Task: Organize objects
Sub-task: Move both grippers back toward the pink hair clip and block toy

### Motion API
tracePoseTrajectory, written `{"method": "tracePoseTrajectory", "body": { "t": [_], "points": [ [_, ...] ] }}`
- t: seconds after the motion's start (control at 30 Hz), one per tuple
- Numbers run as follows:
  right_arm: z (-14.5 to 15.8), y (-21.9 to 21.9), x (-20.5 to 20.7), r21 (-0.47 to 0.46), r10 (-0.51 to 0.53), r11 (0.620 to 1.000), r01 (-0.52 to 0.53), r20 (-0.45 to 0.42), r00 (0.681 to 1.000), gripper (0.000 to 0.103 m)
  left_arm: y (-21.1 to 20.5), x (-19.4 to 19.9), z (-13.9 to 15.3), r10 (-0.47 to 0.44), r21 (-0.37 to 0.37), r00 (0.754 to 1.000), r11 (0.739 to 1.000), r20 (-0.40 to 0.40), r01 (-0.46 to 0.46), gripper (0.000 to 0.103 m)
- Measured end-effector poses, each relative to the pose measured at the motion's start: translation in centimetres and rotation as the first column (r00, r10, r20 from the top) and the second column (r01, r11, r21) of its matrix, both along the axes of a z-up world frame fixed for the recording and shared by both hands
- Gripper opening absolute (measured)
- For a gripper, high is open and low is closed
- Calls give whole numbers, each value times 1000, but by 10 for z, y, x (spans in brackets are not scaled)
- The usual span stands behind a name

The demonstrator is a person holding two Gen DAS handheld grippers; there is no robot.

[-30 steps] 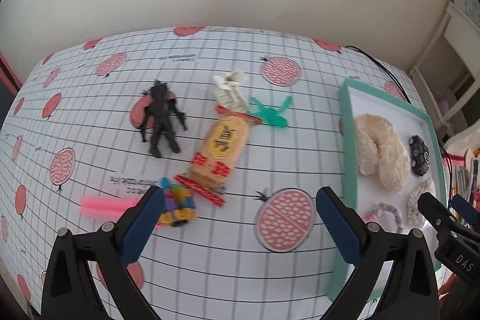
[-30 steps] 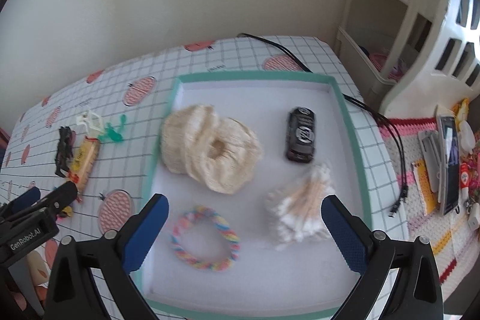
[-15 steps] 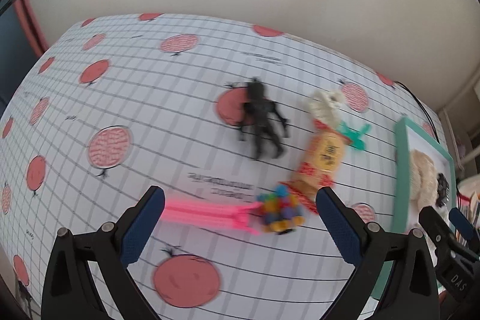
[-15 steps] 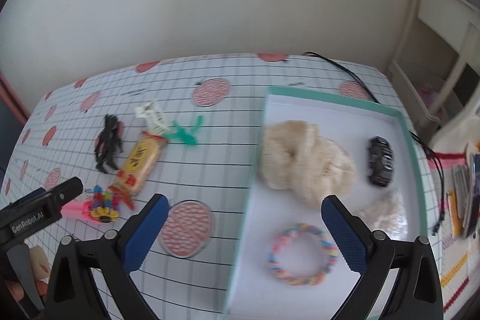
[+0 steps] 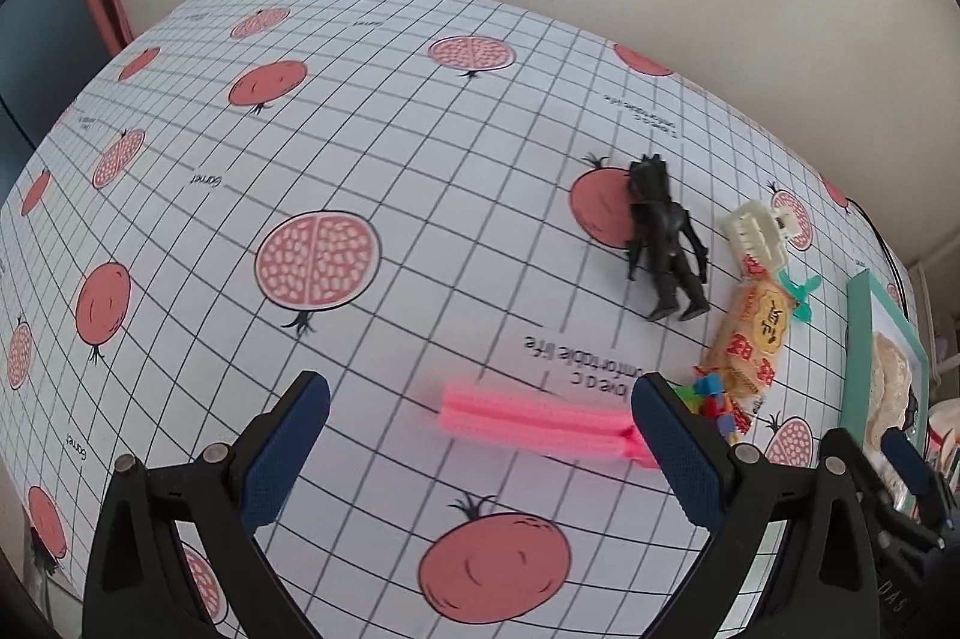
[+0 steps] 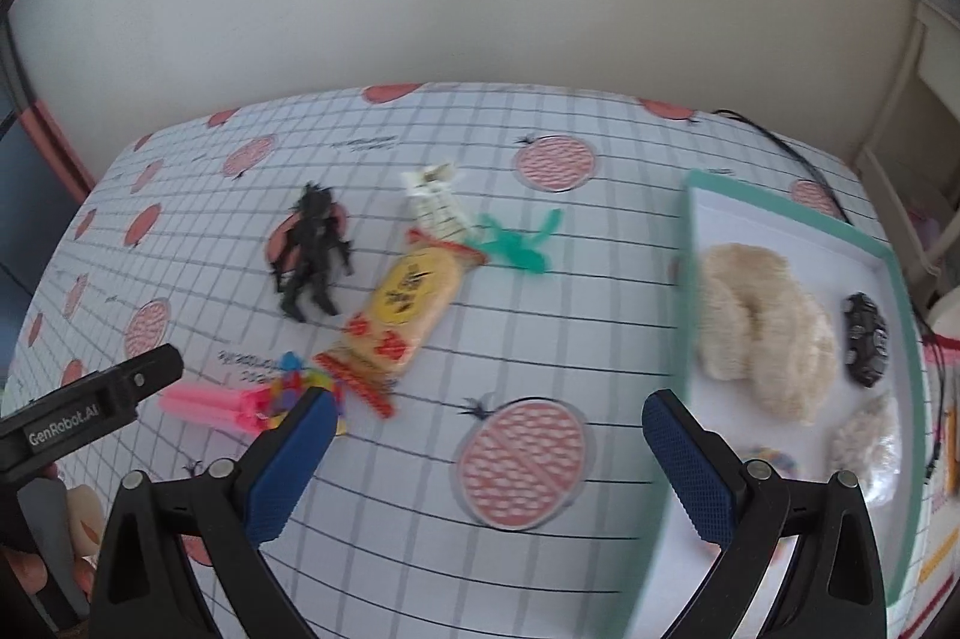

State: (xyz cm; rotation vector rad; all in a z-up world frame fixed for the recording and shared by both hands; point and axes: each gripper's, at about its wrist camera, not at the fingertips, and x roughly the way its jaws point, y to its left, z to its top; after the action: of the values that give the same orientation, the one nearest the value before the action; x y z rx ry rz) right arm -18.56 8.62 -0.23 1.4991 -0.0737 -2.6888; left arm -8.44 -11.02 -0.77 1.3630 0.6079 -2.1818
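Tray [image 6: 900, 339] at the bench's right edge part-filled; figure [image 5: 663, 237], snack [image 6: 408, 315], pink strip [image 5: 534, 420] remain; both hand-held grippers, left [image 5: 480, 417] and right [image 6: 483, 429], spread, empty.

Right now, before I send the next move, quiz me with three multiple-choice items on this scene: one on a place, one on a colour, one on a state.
1. Where does the black figure lie?
A. in the tray
B. on the tablecloth, left of the snack packet
C. on the pink strip

2. What colour is the tray rim?
A. teal
B. red
C. yellow

3. How does the left tool stand?
A. shut on the pink strip
B. shut on nothing
C. open, holding nothing

Answers:
1. B: the figure lies on the tablecloth with the snack packet to its right.
2. A: a teal border frames the white tray floor.
3. C: its blue pads sit wide apart, and the pink strip lies on the cloth between them, ungripped.
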Motion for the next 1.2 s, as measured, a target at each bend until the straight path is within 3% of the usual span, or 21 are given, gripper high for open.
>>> {"method": "tracePoseTrajectory", "body": {
  "t": [0.2,0.4,0.8,1.2],
  "points": [
    [-11,-26,-2,-16,56,998,-55,22,998,103,-14,8,-4,34,25,999,999,2,-35,101],
    [-24,-45,-4,-26,97,995,-96,43,994,101,-15,7,-10,-8,50,1000,999,17,7,101],
    [-38,-61,-6,-31,121,992,-120,58,991,86,-6,4,-16,-123,15,990,992,66,122,101],
    [-45,-65,-9,-42,122,992,-119,66,990,72,-2,1,-16,-202,4,978,979,45,202,101]
  ]
}}
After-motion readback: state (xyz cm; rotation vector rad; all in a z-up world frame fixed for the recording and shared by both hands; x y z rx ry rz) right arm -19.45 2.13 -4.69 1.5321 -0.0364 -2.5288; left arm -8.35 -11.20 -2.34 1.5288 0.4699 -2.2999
